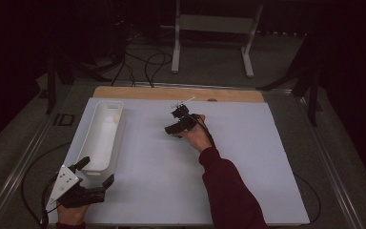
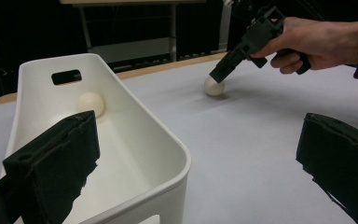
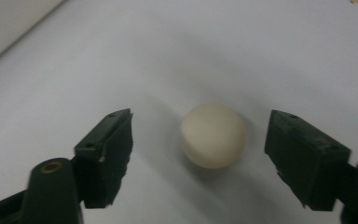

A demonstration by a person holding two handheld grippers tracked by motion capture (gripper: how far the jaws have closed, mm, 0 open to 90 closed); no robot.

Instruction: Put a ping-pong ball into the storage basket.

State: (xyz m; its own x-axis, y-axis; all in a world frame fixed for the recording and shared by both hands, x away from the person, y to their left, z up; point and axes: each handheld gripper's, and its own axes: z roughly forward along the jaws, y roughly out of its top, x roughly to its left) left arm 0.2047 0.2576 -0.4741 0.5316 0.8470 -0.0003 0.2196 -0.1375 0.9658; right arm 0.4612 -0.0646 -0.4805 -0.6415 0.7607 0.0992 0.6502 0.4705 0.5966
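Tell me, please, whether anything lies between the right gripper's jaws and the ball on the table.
Nothing visible does: the cream ball sits on the white table between the right gripper's open jaws, a clear gap either side.

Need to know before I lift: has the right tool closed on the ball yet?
Not yet. The right tool is open: its jaws flank the cream ball on the white table, with gaps on both sides.

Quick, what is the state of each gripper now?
Left gripper: open, holding nothing.
Right gripper: open, the ball between its jaws, not gripped.
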